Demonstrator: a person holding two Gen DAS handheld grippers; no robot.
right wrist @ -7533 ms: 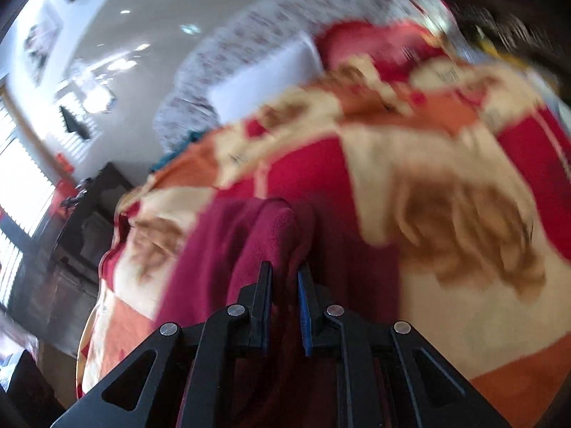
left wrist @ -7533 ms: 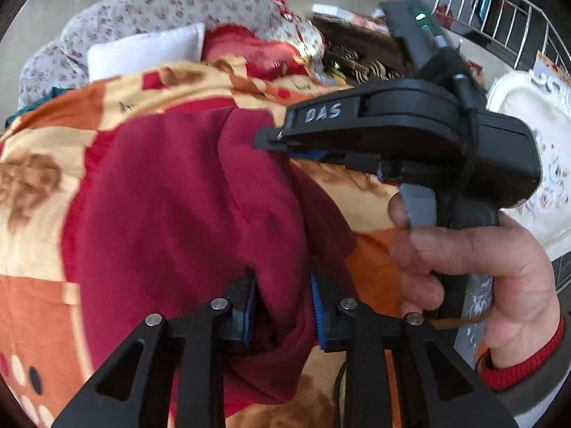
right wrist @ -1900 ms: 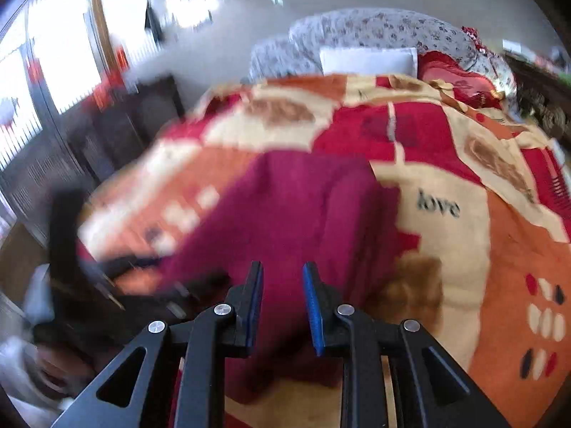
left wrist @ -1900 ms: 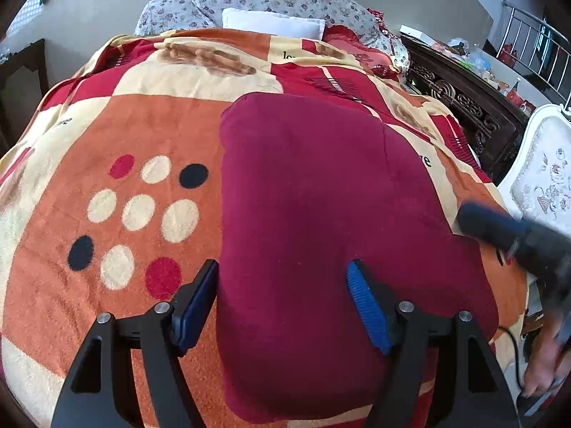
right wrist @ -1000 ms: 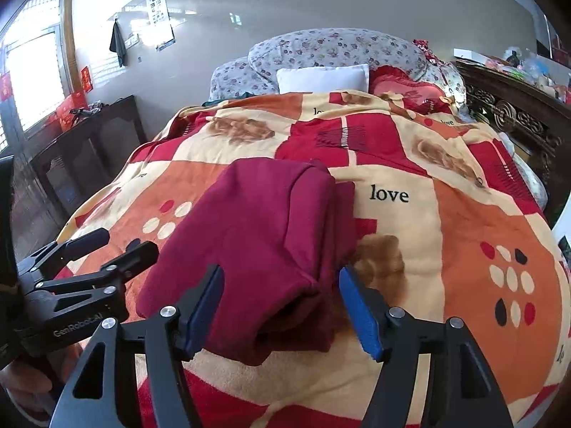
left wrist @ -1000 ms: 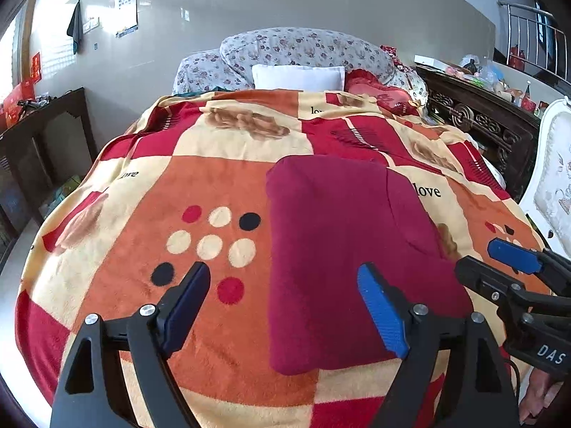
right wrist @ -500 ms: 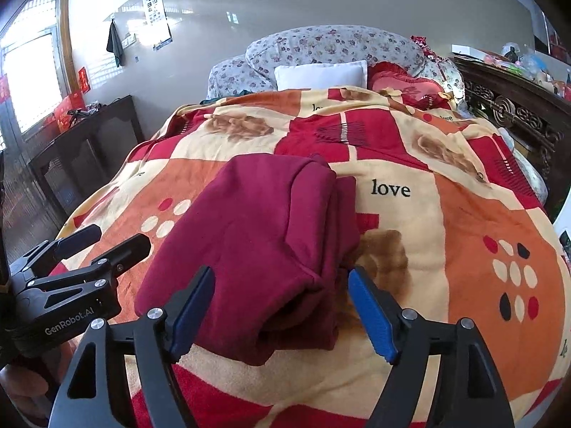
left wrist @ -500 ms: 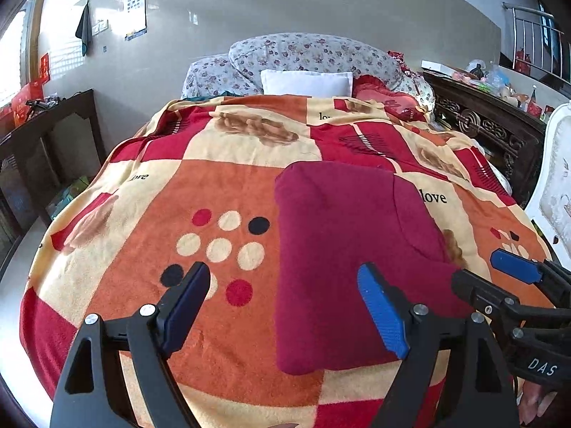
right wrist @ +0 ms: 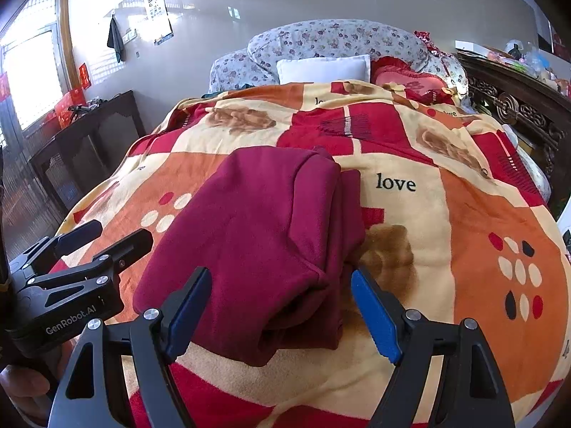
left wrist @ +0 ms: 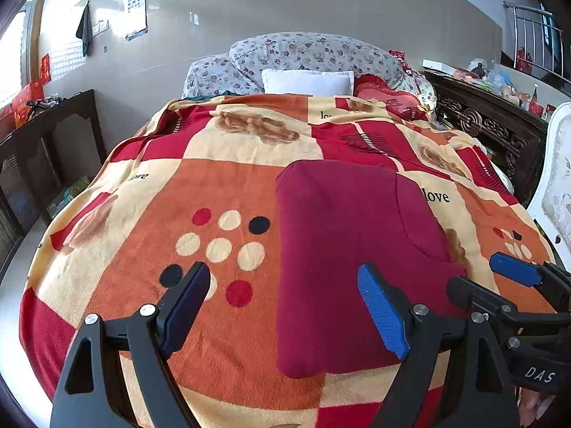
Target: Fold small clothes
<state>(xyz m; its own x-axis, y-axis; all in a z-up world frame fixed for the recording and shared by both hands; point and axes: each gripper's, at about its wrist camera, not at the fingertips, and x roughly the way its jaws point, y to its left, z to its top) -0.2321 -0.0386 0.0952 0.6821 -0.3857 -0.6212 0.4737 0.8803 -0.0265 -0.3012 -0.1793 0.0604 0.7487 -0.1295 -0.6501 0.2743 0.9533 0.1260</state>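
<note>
A dark red garment (left wrist: 342,256) lies folded into a thick rectangle on the patterned blanket; it also shows in the right wrist view (right wrist: 264,246). My left gripper (left wrist: 285,310) is open and empty, held above the bed near the garment's near left edge. My right gripper (right wrist: 282,314) is open and empty, just above the garment's near end. Each gripper appears in the other's view: the right gripper (left wrist: 506,281) at the right edge, the left gripper (right wrist: 103,239) at the left edge. Neither touches the garment.
The orange, red and cream blanket (left wrist: 200,235) covers the bed. A white pillow (left wrist: 307,82) and floral cushions (left wrist: 314,53) lie at the head. A dark wooden table (left wrist: 46,142) stands left, a carved dark cabinet (left wrist: 492,125) and white chair (left wrist: 556,192) right.
Both grippers were shut on the garment earlier; they have let go, opened wide and pulled back from the bed. Over the last half second they have hardly moved. The garment lies still.
</note>
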